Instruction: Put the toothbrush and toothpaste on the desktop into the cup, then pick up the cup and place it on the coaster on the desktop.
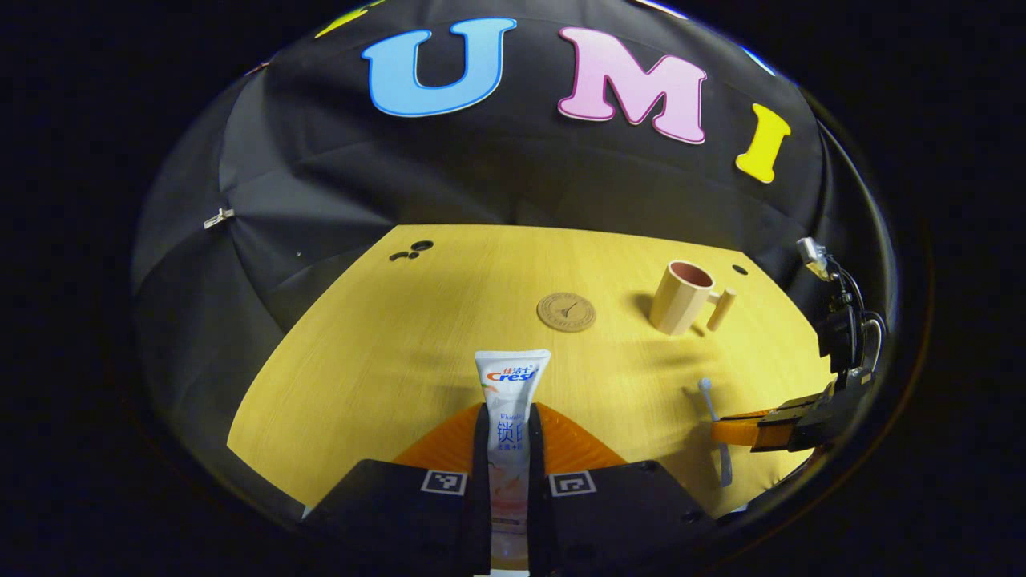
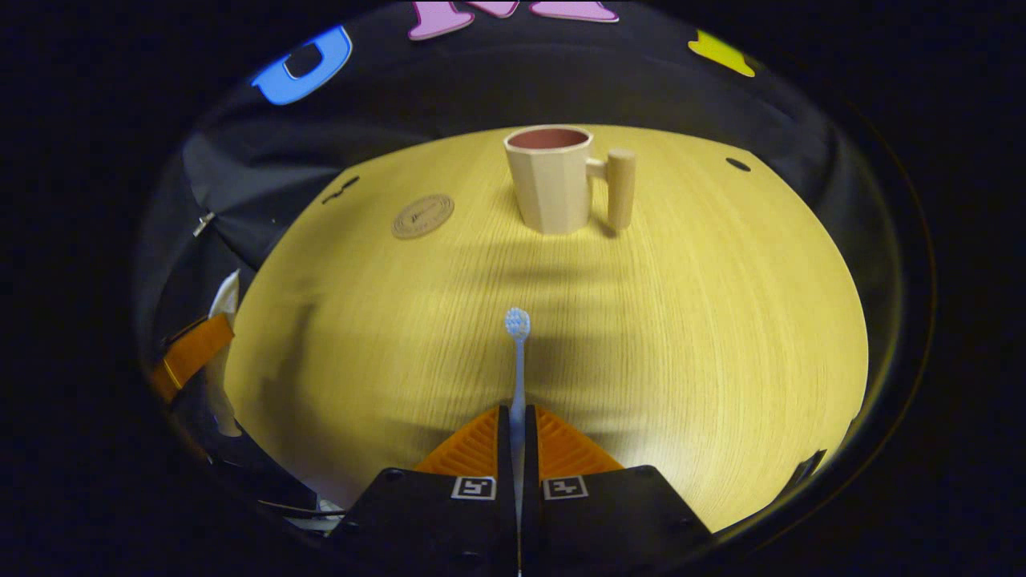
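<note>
My left gripper (image 1: 510, 417) is shut on a white toothpaste tube (image 1: 510, 385), which sticks forward over the wooden desktop (image 1: 385, 336). The right gripper (image 2: 517, 417) is shut on a slim toothbrush (image 2: 518, 361) with its bristle head pointing at the cup. The beige cup (image 2: 553, 180) with a peg handle stands upright at the far side, straight ahead in the right gripper view; in the left gripper view the cup (image 1: 683, 296) sits far right. A round brown coaster (image 1: 566, 312) lies left of the cup, also the coaster (image 2: 422, 215). The right gripper (image 1: 733, 431) with the toothbrush (image 1: 713, 417) appears at the right in the left gripper view.
The desktop (image 2: 721, 304) is bordered by the black cloth wall behind and at both sides. Small dark holes (image 1: 410, 250) mark its far left corner, another hole (image 2: 737, 164) its far right. The left gripper (image 2: 192, 353) shows at the left edge of the right gripper view.
</note>
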{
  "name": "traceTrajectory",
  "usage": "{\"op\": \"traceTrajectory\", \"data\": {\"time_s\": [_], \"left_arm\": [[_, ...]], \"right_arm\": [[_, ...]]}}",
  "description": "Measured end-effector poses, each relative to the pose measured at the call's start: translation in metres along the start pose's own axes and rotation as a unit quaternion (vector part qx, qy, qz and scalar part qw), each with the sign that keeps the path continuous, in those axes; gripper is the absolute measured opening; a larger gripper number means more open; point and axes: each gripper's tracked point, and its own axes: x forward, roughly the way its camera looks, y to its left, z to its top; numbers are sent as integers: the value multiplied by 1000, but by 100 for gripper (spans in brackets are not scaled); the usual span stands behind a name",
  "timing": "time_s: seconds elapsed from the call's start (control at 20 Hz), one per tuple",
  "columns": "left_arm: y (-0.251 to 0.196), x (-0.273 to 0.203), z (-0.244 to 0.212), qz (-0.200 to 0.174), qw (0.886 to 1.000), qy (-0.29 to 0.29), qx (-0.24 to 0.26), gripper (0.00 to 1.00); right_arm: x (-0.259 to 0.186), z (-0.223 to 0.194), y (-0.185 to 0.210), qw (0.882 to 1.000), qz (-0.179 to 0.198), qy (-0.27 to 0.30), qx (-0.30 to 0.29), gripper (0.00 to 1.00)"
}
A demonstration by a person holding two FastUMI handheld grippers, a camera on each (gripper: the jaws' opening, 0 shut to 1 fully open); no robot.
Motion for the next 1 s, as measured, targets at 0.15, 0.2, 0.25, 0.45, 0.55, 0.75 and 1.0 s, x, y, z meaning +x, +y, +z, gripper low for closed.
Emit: {"op": "traceTrajectory", "data": {"time_s": [0.15,0.2,0.25,0.45,0.55,0.75,1.0], "left_arm": [[-30,6,39,-37,998,-44,-31,23],[-45,8,60,-56,995,-65,-46,23],[-60,11,80,-78,991,-88,-63,23],[-123,26,162,-156,964,-179,-117,23],[-155,34,191,-201,947,-215,-127,23],[-197,71,223,-225,930,-261,-125,23],[-225,112,230,-223,919,-305,-112,23]], "right_arm": [[-23,31,1,997,30,-62,31,6],[-33,41,0,995,39,-82,38,6],[-41,50,-2,993,45,-98,41,6],[-71,71,-14,986,53,-157,36,6],[-78,75,-23,983,53,-174,37,6],[-85,78,-43,977,49,-201,43,6],[-81,86,-73,969,46,-230,73,6]]}}
